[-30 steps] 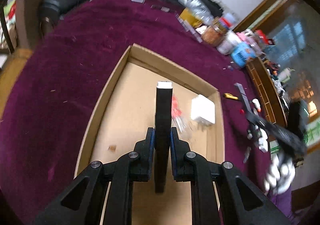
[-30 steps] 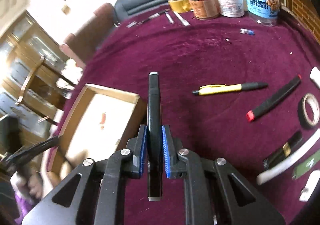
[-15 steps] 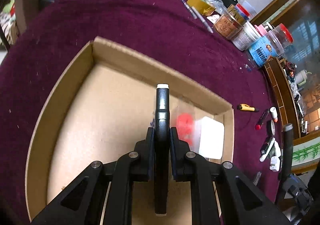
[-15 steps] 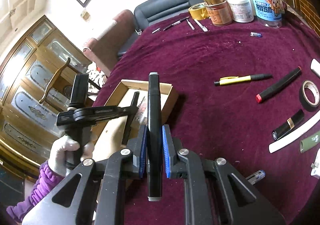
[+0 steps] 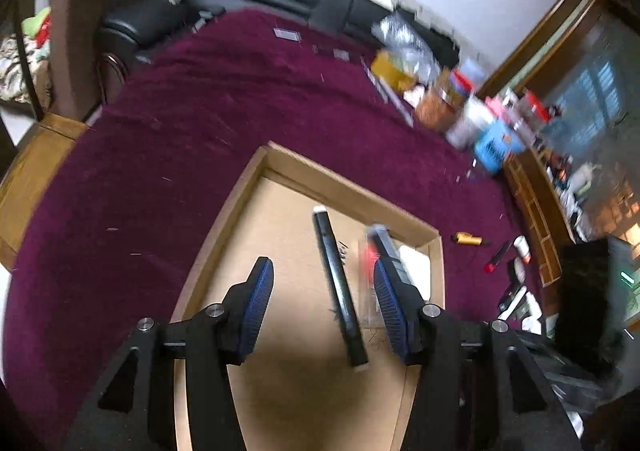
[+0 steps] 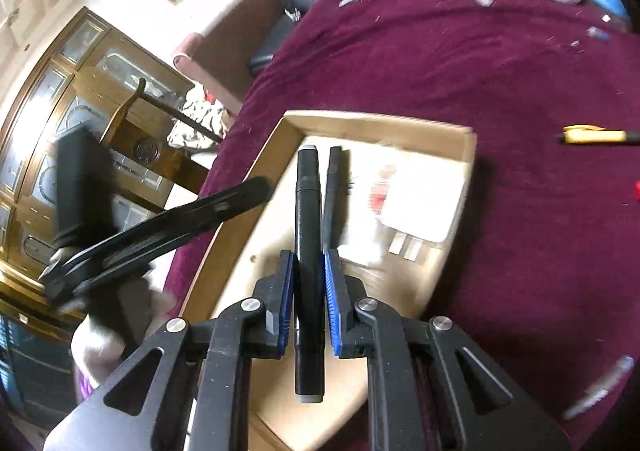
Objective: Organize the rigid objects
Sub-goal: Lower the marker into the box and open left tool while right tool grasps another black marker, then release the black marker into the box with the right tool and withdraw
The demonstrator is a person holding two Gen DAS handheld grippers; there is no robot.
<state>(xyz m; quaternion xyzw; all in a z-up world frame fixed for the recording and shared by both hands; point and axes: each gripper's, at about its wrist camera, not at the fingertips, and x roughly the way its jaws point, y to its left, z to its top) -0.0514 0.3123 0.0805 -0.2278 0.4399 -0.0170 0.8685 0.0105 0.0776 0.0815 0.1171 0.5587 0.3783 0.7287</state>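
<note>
Over the shallow brown cardboard box (image 6: pixel 468 155), the right gripper (image 6: pixel 308 279) squeezes a fat black marker pen (image 6: pixel 308 211), prob. to drop it in. Left gripper (image 5: pixel 320 299) is wide open w/ nothing in it; its thin black pen (image 5: pixel 338 287) lies inside the box.

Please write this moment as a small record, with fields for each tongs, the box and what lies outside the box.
left tongs: open, holding nothing, above the box
right tongs: shut on a black marker, held over the box
cardboard box: open top, on the dark red cloth
in the box: a black marker lying flat, a white flat item, a clear packet with red parts
outside the box: yellow pen on the cloth
far edge of the cloth: jars and containers, blurred
</note>
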